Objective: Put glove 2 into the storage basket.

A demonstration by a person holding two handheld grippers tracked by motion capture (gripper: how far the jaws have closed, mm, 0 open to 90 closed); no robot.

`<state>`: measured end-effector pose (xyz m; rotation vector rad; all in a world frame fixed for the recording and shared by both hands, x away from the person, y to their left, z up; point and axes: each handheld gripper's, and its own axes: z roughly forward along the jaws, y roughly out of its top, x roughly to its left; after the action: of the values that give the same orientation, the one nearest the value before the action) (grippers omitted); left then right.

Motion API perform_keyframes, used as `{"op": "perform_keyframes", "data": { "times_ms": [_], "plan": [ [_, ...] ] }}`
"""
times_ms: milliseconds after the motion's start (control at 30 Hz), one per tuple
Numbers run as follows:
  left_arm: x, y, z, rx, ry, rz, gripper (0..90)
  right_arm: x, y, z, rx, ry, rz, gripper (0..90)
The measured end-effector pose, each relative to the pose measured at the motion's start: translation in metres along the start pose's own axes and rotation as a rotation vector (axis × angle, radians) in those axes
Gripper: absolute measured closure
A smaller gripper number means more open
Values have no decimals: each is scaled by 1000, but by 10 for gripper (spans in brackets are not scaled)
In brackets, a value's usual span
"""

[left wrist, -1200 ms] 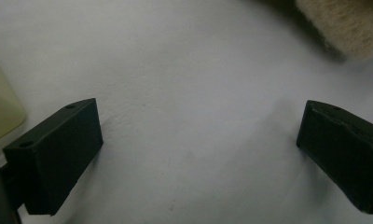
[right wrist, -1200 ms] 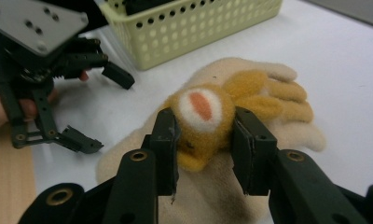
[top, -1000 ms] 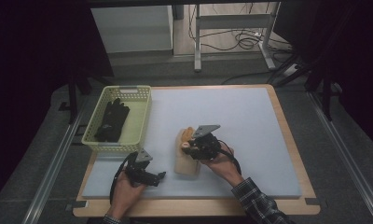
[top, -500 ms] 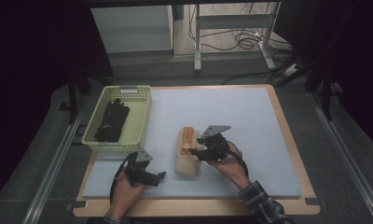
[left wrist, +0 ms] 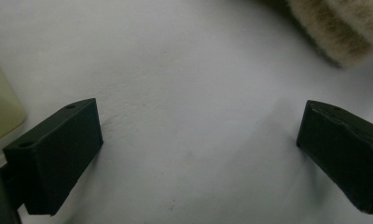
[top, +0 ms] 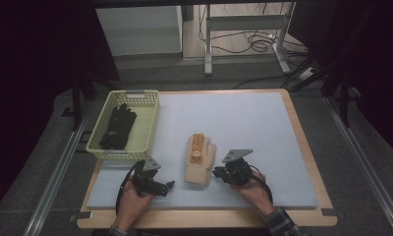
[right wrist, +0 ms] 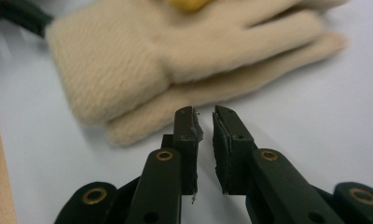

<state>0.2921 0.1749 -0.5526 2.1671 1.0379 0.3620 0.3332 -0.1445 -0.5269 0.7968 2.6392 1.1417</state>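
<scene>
On the pale blue mat (top: 243,123), which is taken as the landmark, one of each larger thing is counted: one mat, laid on one wooden table (top: 302,147), and one yellow-green basket (top: 148,118) set at the mat's far left corner. Gloves are counted next: one dark pair (top: 117,127) is seen lying inside the basket, and one cream glove (top: 199,160) with an orange patch is laid flat near the mat's near edge, about midway along it, its fingers pointed away from the person. Two grippers are held at the mat's near edge, one to each side of the cream glove. The left gripper (top: 155,186) is rested on the mat's near left part, just beside the glove's cuff; the right gripper (top: 218,173) is held just right of the cuff, close to it.

What the high view leaves unclear is supplied by the gripper views. In the left gripper view the left gripper (left wrist: 198,140) is shown with its jaws spread wide over bare mat, nothing between them, with a corner of the glove's cuff (left wrist: 334,28) at the upper right and a pale edge of the basket (left wrist: 3,107) at the left. In the right gripper view the right gripper (right wrist: 207,122) is shown with its jaws drawn nearly together, a narrow gap left and nothing pinched, their tips just short of the glove (right wrist: 166,60), whose ribbed cuff and knit fingers are made out there.
</scene>
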Motion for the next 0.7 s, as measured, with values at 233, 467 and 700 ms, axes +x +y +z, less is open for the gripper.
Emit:
{"op": "perform_keyframes", "data": {
  "times_ms": [233,467,700],
  "plan": [
    [0,0,0,0,0,-1,4,16,6,17,-10,31,-23,778],
    [0,0,0,0,0,-1,4,28,20,37,-33,21,-50,763],
    [0,0,0,0,0,-1,4,33,33,54,-42,11,-65,750]
  ]
}}
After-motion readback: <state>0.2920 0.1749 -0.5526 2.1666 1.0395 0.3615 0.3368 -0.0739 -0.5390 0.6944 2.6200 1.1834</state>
